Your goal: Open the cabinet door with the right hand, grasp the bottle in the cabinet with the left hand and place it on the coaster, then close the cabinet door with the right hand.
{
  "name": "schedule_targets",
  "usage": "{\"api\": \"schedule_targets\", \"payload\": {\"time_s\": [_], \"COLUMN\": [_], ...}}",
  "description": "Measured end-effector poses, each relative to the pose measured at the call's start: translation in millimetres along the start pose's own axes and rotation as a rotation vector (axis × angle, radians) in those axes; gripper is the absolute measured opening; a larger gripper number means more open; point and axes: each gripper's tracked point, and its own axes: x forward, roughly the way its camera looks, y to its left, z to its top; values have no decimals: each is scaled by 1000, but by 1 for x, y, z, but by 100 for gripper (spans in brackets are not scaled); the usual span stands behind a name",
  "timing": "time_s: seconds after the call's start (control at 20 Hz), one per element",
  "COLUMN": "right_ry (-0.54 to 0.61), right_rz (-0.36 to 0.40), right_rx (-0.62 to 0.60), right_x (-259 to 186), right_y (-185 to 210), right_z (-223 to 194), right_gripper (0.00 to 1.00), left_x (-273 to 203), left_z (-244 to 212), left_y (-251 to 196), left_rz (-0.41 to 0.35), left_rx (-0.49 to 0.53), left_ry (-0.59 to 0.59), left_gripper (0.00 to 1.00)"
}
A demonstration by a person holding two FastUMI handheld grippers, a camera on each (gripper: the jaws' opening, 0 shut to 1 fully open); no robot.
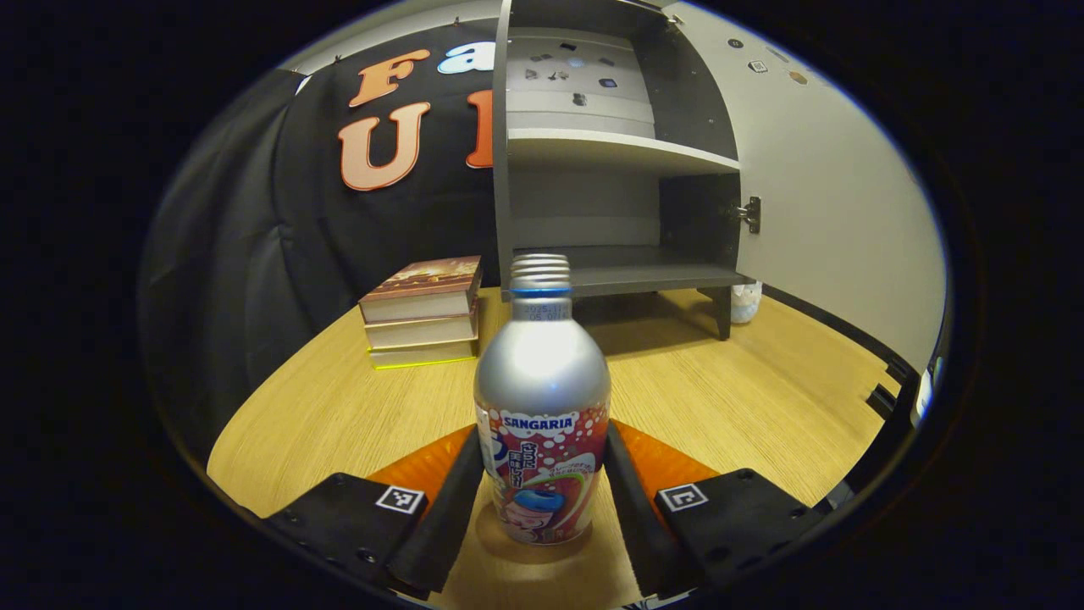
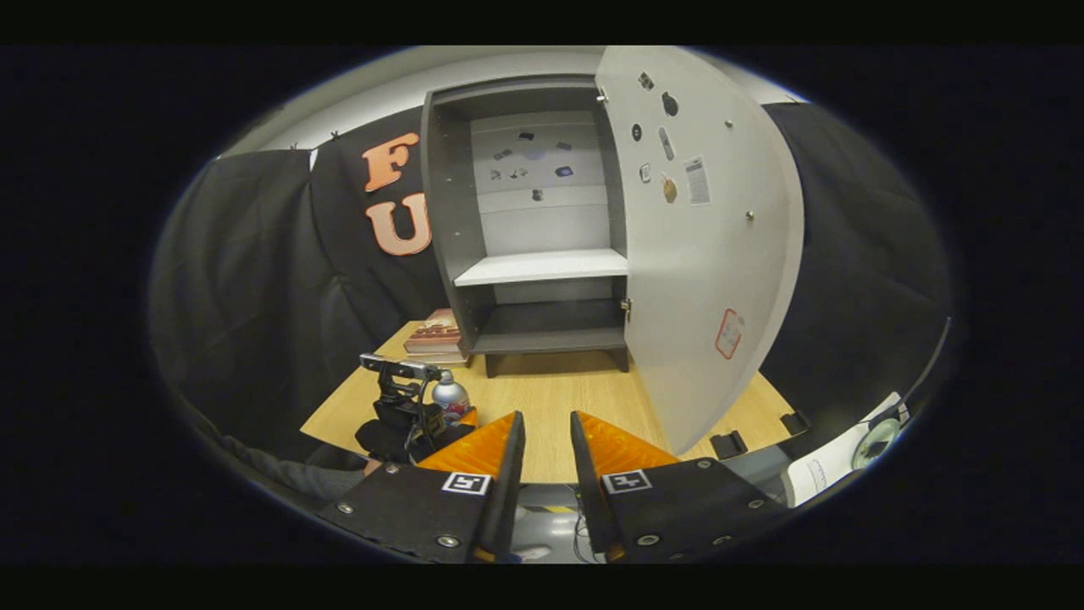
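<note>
My left hand-held gripper [image 1: 542, 500] pinches the drink bottle [image 1: 542, 407] by its lower body, upright over the wooden surface [image 1: 720, 398], out of the cabinet [image 1: 610, 212]. The cabinet door [image 2: 703, 254] stands wide open. My right hand-held gripper [image 2: 546, 457] hangs narrowly spread, holding nothing.

Black cloth wall [image 2: 246, 280] behind light wooden table [image 1: 720, 398]; stacked books [image 1: 421, 312] on table; dim lighting.
</note>
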Motion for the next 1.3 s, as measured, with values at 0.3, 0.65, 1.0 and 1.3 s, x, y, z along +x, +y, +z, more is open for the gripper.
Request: {"api": "schedule_targets", "payload": {"time_s": [0.3, 0.65, 1.0, 1.3], "right_ry": [9, 5, 11, 6], "right_rz": [13, 5, 6, 1], "right_rx": [15, 38, 33, 29], "right_x": [4, -1, -5, -10], "right_y": [0, -6, -5, -8], "right_z": [-4, -9, -14, -16], "right_gripper": [34, 34, 34, 34], "left_x": [-10, -25, -29, -33], "left_z": [-7, -14, -20, -6], "left_y": [2, 5, 3, 10], "left_rz": [7, 15, 7, 32], "left_rx": [19, 15, 28, 1], "left_ry": [8, 23, 37, 20], "left_gripper": [85, 85, 89, 92]}}
